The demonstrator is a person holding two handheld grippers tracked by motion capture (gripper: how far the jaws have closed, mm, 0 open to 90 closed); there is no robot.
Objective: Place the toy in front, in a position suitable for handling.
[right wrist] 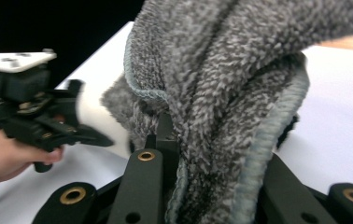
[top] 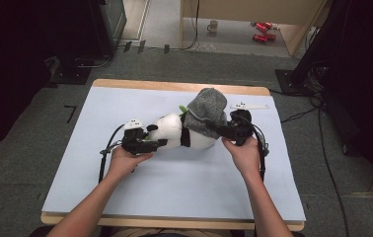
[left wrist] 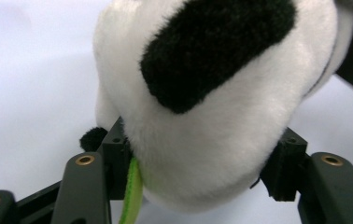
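A black-and-white plush panda (top: 174, 131) lies on its side in the middle of the table. A grey fleecy hat (top: 206, 106) covers its right end. My left gripper (top: 160, 143) comes in from the left, and in the left gripper view its jaws press into both sides of the panda (left wrist: 221, 107), beside a green tag (left wrist: 132, 191). My right gripper (top: 214, 129) is shut on the hat's lower edge. In the right gripper view the grey hat (right wrist: 221, 70) is pinched between the jaws, with the left gripper (right wrist: 104, 140) farther off.
A pale mat (top: 174, 182) covers the wooden table. A white flat part (top: 249, 105) lies near the far right edge. On the floor beyond stand a mug (top: 213, 25) and red cans (top: 262, 30). Cables run along the floor at the right (top: 322, 148).
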